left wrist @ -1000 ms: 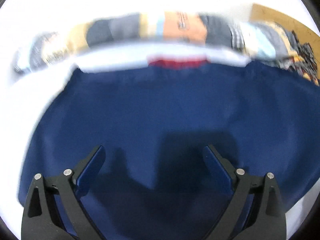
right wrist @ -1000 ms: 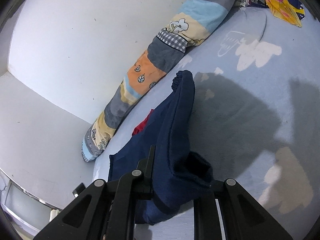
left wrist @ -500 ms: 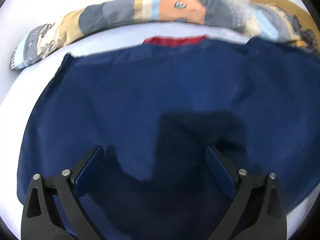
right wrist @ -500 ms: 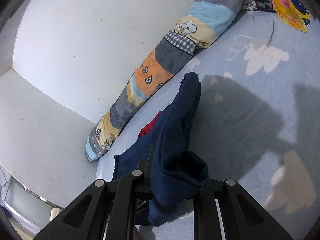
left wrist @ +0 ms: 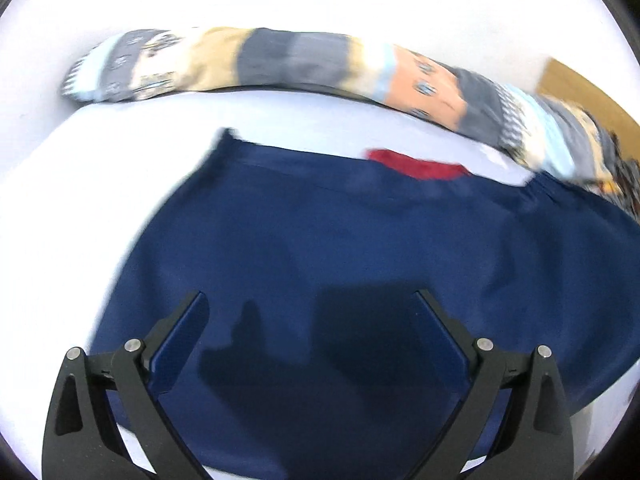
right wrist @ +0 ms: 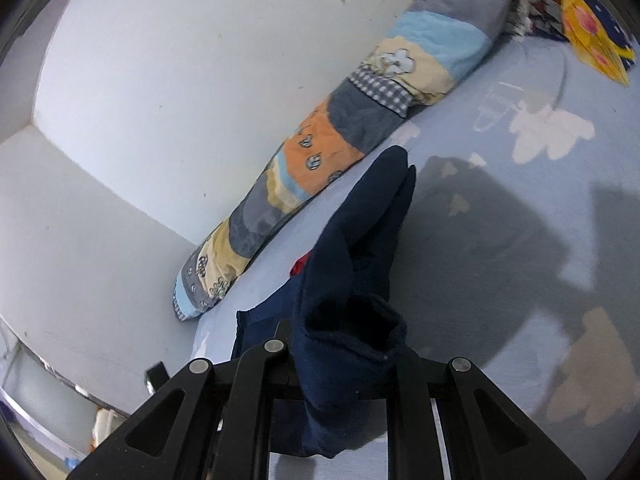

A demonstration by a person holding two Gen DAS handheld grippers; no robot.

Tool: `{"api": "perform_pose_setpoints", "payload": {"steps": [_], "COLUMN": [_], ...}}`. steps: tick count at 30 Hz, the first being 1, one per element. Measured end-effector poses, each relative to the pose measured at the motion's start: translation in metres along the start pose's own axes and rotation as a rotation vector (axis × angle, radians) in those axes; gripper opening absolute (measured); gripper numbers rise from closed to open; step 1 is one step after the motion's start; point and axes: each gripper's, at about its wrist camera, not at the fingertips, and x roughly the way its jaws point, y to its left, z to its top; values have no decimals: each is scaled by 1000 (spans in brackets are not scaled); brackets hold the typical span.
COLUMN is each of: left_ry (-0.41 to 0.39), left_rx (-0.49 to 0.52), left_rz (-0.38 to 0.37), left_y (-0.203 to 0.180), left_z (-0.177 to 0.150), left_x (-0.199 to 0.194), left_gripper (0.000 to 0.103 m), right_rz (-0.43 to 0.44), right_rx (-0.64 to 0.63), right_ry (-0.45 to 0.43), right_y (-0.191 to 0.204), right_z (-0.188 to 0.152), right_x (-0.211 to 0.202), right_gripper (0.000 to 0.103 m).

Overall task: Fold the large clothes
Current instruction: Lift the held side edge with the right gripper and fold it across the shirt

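A large navy blue garment (left wrist: 360, 248) lies spread on the pale bed sheet (left wrist: 120, 140), with a red patch (left wrist: 416, 166) showing at its far edge. My left gripper (left wrist: 310, 340) hovers above it, jaws wide apart and nothing between them. In the right wrist view my right gripper (right wrist: 340, 364) is shut on a bunched fold of the navy garment (right wrist: 360, 248), which rises from the jaws as a ridge and droops over them. The cloth hides the pads.
A long patchwork bolster (left wrist: 320, 64) (right wrist: 328, 148) lies along the white wall (right wrist: 180, 60). A wooden headboard (left wrist: 580, 88) and colourful bedding (right wrist: 592, 28) sit at the far right. The blue sheet with cloud prints (right wrist: 540, 200) stretches right of the held cloth.
The left gripper has moved back and up with a roll, so the garment's left edge and more sheet now show. The right gripper lifted slightly, its grip on the cloth unchanged.
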Motion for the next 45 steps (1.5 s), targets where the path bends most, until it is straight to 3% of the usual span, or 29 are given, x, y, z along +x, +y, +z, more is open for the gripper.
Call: {"api": "perform_pose_setpoints", "payload": {"steps": [6, 12, 17, 22, 26, 32, 35, 39, 41, 43, 45], "left_ry": [-6, -41, -82, -68, -55, -55, -50, -20, -9, -11, -18], "left_rx": [-90, -182, -282, -397, -412, -412, -403, -388, -370, -353, -352], "left_rz": [56, 118, 195, 217, 194, 174, 176, 169, 146, 139, 122], "left_y": [62, 127, 191, 239, 246, 245, 244, 243, 238, 234, 230], "left_z": [-2, 4, 9, 3, 0, 4, 3, 1, 1, 2, 3], "left_x": [-14, -37, -56, -58, -57, -58, -59, -55, -54, -54, -56], "left_gripper": [101, 101, 101, 101, 101, 101, 101, 101, 101, 101, 101], "right_rz": [-31, -83, -109, -120, -200, -130, -115, -224, -196, -132, -49], "right_rx": [-94, -251, -419, -582, -671, -640, -701, -793, -805, -785, -752], "right_ry": [4, 55, 139, 233, 318, 247, 283, 390, 396, 463, 499], "right_y": [49, 138, 216, 249, 245, 261, 272, 255, 255, 260, 261], "right_z": [-8, -47, -124, -218, -263, -249, -266, -300, -300, -294, -286], "right_x": [11, 50, 116, 184, 217, 192, 203, 233, 227, 216, 198], "right_gripper": [15, 15, 16, 15, 16, 16, 16, 20, 31, 42, 41]}}
